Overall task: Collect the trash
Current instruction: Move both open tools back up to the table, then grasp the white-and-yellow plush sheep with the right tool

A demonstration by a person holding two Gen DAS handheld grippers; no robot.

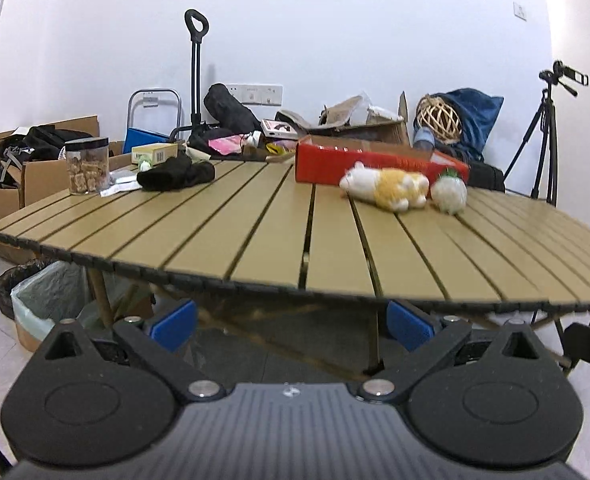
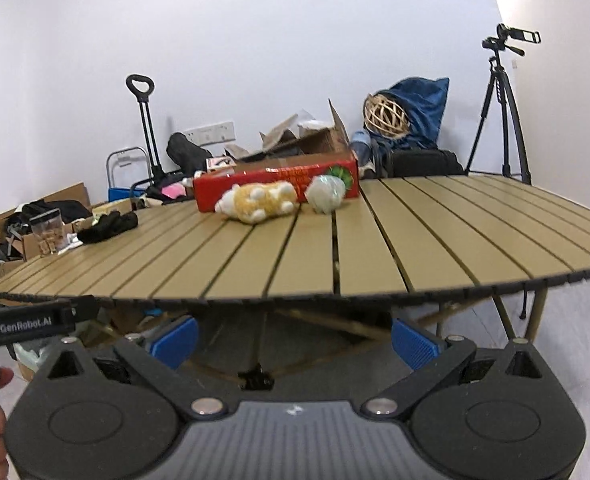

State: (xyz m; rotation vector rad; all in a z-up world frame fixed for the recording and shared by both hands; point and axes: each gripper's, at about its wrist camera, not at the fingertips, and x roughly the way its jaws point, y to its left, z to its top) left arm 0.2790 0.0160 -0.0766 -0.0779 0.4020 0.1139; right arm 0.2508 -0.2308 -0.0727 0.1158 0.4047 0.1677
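Left wrist view shows the left gripper held low before the slatted bench, its blue fingers wide apart and empty. The right gripper hangs likewise, fingers spread on nothing. On the far bench a plush toy lies just beside a pale crumpled ball, both before a red box. A lined bin stands on the floor under the bench's left edge.
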